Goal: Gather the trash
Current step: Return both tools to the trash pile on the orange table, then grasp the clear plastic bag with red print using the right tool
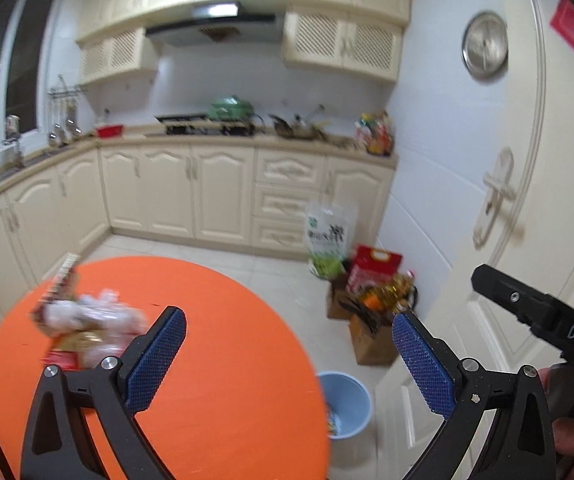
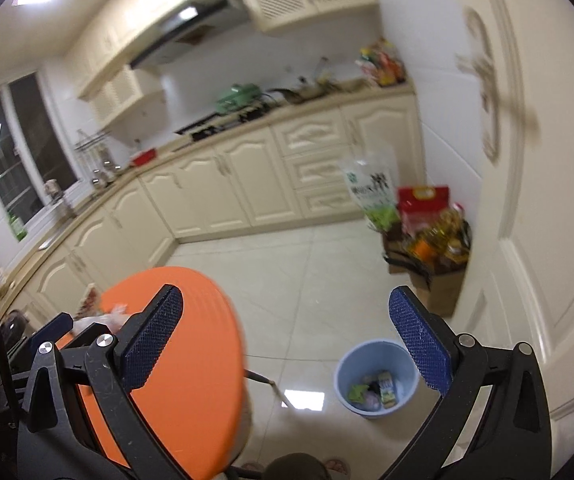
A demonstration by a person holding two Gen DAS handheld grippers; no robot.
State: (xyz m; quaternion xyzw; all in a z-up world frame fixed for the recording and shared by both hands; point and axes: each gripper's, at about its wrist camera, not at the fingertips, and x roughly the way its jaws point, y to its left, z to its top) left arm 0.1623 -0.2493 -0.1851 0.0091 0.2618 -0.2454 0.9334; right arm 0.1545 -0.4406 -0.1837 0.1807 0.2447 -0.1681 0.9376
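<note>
We hold both grippers empty, jaws spread: left gripper (image 1: 289, 328) above the orange table (image 1: 223, 360), facing the trash pile (image 1: 87, 328) at its far-left edge; right gripper (image 2: 287, 314) over the blue bin (image 2: 379, 376), which already holds scraps.

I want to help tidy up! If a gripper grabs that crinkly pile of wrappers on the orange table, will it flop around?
Probably. The wrapper pile looks like thin plastic and packets, so likely light and floppy. It is loose on the orange table, so bits may slip out or scatter. Blur hides details.
</note>
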